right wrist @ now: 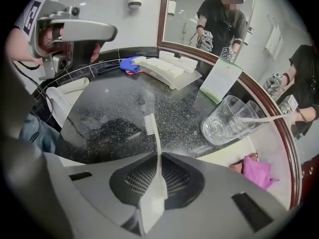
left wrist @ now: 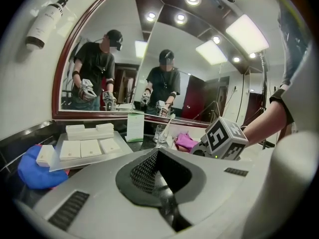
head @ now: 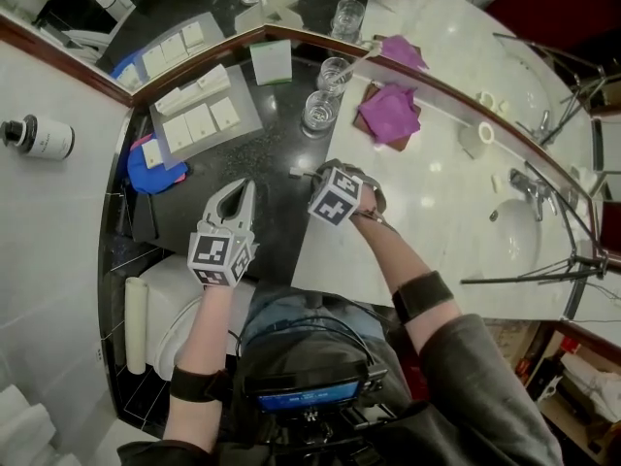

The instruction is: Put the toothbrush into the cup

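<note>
Your right gripper (right wrist: 157, 155) has its jaws nearly closed, clamped on the white toothbrush (right wrist: 160, 183), with the bristle end sticking out ahead over the dark speckled counter (right wrist: 114, 108). The near glass cup (right wrist: 222, 124) stands on the counter off to the right, apart from the brush, and a second glass (right wrist: 252, 111) just behind it holds another brush. Your left gripper (left wrist: 159, 152) is fully closed with nothing in it.

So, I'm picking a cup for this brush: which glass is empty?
The nearer glass; the farther glass behind it already holds a white toothbrush.
</note>
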`<state>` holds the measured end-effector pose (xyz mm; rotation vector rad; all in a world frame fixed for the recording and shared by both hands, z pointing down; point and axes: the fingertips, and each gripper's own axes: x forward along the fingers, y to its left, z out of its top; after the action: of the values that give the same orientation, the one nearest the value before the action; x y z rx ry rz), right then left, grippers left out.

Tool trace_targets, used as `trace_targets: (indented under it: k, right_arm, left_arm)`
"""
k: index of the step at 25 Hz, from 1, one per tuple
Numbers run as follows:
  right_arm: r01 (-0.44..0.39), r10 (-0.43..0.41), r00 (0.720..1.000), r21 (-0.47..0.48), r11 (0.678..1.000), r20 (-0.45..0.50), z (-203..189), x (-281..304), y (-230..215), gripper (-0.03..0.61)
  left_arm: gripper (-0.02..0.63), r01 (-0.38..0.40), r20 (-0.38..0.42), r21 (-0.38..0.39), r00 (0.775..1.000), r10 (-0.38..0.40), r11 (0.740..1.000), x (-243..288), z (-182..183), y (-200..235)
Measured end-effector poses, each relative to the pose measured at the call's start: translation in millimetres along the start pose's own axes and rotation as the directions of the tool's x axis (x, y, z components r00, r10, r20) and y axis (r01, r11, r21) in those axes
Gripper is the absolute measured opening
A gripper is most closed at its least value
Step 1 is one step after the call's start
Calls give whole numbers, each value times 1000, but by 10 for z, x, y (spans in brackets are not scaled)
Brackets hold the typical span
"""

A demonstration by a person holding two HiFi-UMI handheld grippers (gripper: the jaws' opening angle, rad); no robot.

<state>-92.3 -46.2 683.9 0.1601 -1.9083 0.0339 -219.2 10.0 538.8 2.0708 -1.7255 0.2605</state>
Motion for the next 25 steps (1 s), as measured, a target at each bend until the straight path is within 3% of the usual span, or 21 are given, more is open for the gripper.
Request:
trace_targets:
  k: [10, 13, 25]
  right_arm:
    - [19, -19, 1000, -53, 998, 10, 34, 178, 14, 63]
    - [3, -3, 1000, -48, 999, 6, -23, 253, 71, 145]
    - [17, -15, 999, -51, 999, 44, 22, 97, 45, 146]
  left_arm:
    - [0, 4, -7, 0, 1000, -4, 1000, -6, -58, 125]
    - [0, 6, -8, 0, 1000, -6, 1000, 1, -70, 129]
    - [0, 16, -10, 2, 1000, -16, 1000, -3, -57, 65]
